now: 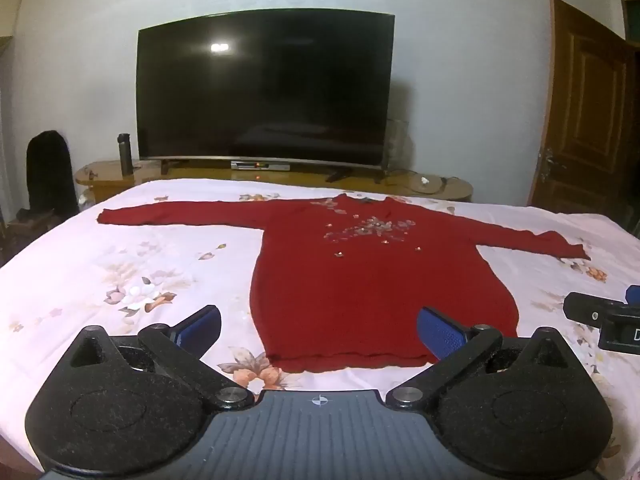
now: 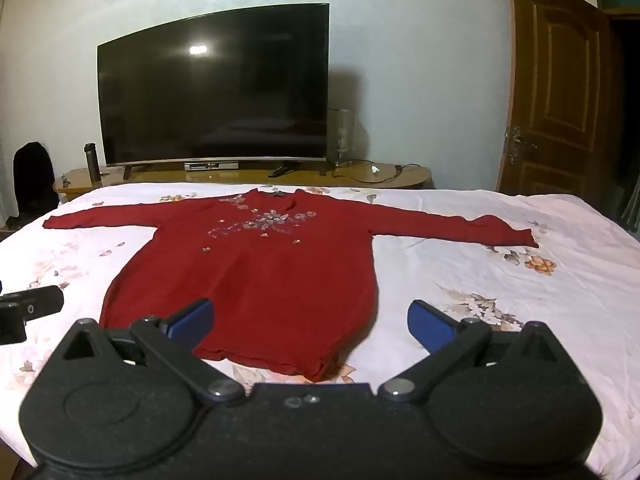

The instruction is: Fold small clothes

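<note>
A red long-sleeved sweater (image 1: 360,280) with pale flower trim on the chest lies flat on the bed, sleeves spread out to both sides and hem toward me. It also shows in the right wrist view (image 2: 260,272). My left gripper (image 1: 320,326) is open and empty, hovering above the hem near its left corner. My right gripper (image 2: 310,318) is open and empty, above the hem near its right corner. The right gripper's body shows at the right edge of the left wrist view (image 1: 608,316).
The bed has a white floral sheet (image 1: 120,272). Behind it stands a wooden TV bench (image 1: 280,178) with a large dark TV (image 1: 264,88) and a dark flask (image 1: 125,152). A brown door (image 2: 560,88) is at the right. A dark chair (image 1: 48,172) stands at the left.
</note>
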### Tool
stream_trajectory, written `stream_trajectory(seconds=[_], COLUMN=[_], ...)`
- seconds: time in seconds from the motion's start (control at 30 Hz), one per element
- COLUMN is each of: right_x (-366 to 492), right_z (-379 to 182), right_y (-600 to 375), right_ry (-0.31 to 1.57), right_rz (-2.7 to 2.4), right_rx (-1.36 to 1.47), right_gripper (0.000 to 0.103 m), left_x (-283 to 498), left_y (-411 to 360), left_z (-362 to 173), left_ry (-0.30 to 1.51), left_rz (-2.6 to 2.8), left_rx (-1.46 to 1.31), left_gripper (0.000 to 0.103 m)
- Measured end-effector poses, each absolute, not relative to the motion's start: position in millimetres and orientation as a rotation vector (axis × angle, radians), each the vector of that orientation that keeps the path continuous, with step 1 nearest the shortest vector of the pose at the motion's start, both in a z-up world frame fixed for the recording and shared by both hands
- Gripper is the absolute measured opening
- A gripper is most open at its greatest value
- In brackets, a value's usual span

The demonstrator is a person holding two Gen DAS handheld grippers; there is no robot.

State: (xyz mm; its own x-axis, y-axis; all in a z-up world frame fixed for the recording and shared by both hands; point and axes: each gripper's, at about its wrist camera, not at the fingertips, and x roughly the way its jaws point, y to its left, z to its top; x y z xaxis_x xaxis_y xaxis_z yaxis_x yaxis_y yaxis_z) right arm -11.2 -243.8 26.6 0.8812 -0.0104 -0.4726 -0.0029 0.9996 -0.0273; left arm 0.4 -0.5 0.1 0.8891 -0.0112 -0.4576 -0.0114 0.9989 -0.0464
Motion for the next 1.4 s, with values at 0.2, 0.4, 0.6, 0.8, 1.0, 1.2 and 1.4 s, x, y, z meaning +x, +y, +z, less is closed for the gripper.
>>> stream_trajectory(seconds=[0.2, 0.4, 0.6, 0.8, 1.0, 1.2, 1.4], right_x=[-11, -10, -10, -9, -4, -5, -8], right_z=[27, 26, 28, 26, 27, 27, 29], right_y=[-242, -241, -241, -237, -232, -231, -237], right_ry=[0.486, 0.487, 0.484, 0.487, 0.485, 0.485, 0.484], right_rz=[-0.005, -0.009, -0.016, -0.001, 0.000, 0.002, 0.008], right_rx=[-0.029, -0.028, -0.024, -0.031, -0.029, -0.030, -0.027], right_gripper=[0.102, 0.102, 0.102, 0.102, 0.102, 0.102, 0.103], left_x=[2, 1, -2, 1, 2, 1, 1], left_y=[-4, 6, 1, 2, 1, 1, 2], left_z=[0, 0, 2, 2, 0, 0, 0], left_ry=[0.470, 0.470, 0.475, 0.476, 0.476, 0.474, 0.478], left_rz=[-0.029, 0.015, 0.015, 0.017, 0.019, 0.023, 0.023], left_rx=[-0.039, -0.054, -0.054, -0.053, -0.052, -0.053, -0.055], left_gripper=[0.103, 0.103, 0.103, 0.103, 0.103, 0.103, 0.103])
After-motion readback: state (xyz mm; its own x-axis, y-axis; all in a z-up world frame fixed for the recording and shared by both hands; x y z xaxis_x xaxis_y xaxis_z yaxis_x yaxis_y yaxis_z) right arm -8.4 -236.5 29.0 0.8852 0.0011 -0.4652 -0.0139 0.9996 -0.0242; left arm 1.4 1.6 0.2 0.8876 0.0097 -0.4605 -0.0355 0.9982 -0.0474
